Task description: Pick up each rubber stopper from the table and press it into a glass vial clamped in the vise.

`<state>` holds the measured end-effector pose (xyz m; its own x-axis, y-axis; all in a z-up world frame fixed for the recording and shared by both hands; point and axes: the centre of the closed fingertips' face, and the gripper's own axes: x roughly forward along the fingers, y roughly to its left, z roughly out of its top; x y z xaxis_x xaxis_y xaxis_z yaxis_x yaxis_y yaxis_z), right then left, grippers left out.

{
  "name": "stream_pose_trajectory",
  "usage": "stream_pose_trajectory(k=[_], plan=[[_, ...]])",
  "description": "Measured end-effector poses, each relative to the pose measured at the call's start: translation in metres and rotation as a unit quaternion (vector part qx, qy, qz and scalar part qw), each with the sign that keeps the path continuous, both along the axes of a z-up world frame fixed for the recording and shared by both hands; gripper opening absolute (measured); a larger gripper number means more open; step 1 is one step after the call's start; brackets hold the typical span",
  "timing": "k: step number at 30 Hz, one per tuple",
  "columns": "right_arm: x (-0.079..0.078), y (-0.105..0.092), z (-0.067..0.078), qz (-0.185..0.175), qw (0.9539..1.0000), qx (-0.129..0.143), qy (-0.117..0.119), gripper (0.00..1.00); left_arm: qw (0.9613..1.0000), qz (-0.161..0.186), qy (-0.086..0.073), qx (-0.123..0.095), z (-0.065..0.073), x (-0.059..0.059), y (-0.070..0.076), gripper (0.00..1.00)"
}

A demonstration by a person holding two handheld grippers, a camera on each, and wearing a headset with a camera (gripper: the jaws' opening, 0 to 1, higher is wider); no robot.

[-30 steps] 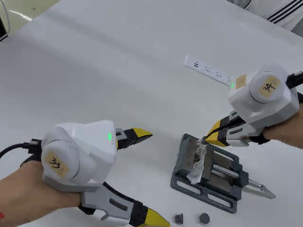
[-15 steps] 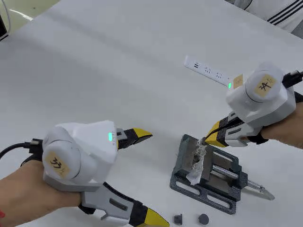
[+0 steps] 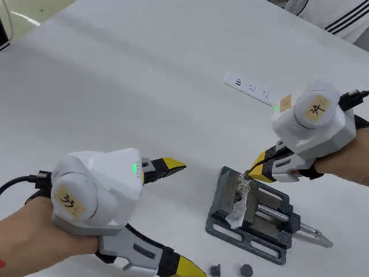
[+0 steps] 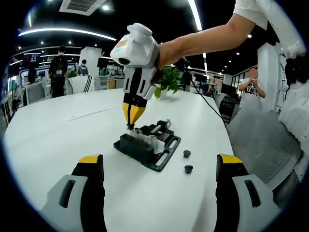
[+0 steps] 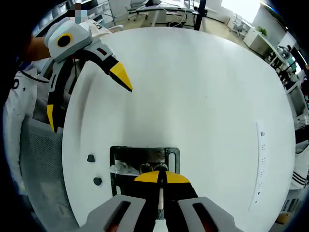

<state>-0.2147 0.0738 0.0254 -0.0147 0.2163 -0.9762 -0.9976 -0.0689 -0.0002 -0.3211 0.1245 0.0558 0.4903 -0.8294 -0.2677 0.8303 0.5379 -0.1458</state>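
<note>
Just below the closed right tool (image 3: 249, 172), glass vial (image 3: 244, 185) in vise (image 3: 278, 223).

Yellow-tipped white left claw (image 3: 185, 218) and right claw (image 3: 251, 173); dark grey vise (image 3: 253, 224), stoppers (image 3: 247, 269); white table (image 3: 144, 86).

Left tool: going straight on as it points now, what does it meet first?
Probably the vise, centred between its open jaws, with vials clamped in it. The right tool hangs right above it. Depth is unclear.
</note>
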Motion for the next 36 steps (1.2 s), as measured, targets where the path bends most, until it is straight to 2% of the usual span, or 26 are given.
stream_pose_trajectory(k=[8,25,36], plan=[[-0.0006,-0.0011,-0.001,0.003,0.9999,-0.005,-0.014,0.0,1.0,0.001,-0.001,-0.001,0.0014,0.0005,-0.0009,0.96],[-0.001,-0.0004,0.0,-0.008,0.9992,0.018,-0.033,0.0,1.0,0.003,-0.002,-0.005,0.0002,0.0017,-0.0003,0.96],[-0.0011,-0.0017,-0.0008,0.001,0.9988,0.023,-0.042,0.0,1.0,0.005,-0.003,-0.005,0.0026,0.0024,-0.0019,0.96]])
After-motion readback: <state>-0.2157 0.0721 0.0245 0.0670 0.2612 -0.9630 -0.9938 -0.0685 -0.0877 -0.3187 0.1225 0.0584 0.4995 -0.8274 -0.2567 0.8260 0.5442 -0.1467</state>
